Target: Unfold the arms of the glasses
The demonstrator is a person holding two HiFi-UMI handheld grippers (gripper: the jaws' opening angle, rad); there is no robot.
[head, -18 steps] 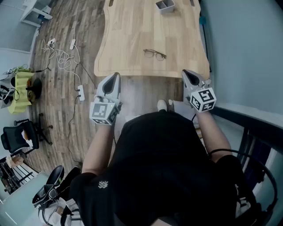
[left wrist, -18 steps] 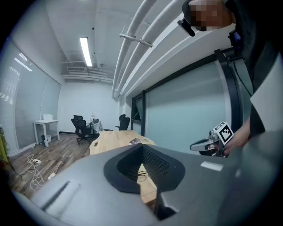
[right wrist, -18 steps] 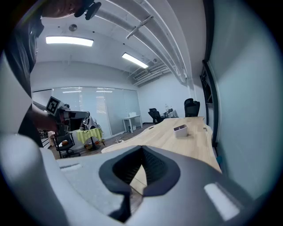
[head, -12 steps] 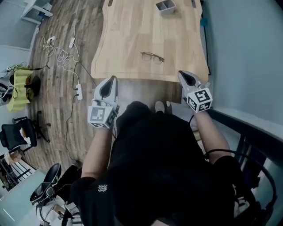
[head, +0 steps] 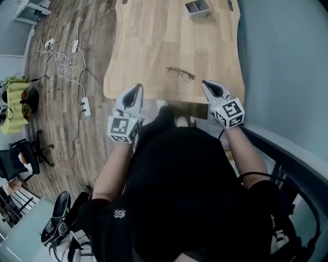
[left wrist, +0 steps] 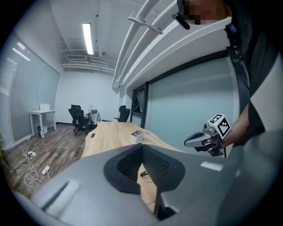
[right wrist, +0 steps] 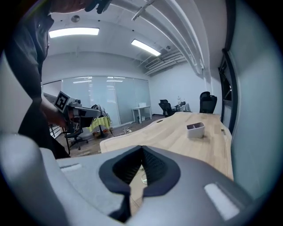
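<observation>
Desk of pale wood [head: 154,46], long, runs away from a person in a dark top who stands at its near edge. The person holds a grey two-jaw tool in each hand, both just short of that edge and tipped slightly down. The left gripper [head: 135,89] has its jaws pressed together with nothing between them. The right gripper [head: 207,85] is likewise closed and empty. Between the two, a little in from the near edge and toward the near right corner, lie the glasses [head: 180,73], thin-framed and touched by neither tool. Their arms look folded behind the lenses, though they are too small to be sure. By my judgement the task has not begun, and both arms remain to be swung out. Close to the far edge sits a small grey bin [head: 197,6] with two compartments. What they hold cannot be made out.
</observation>
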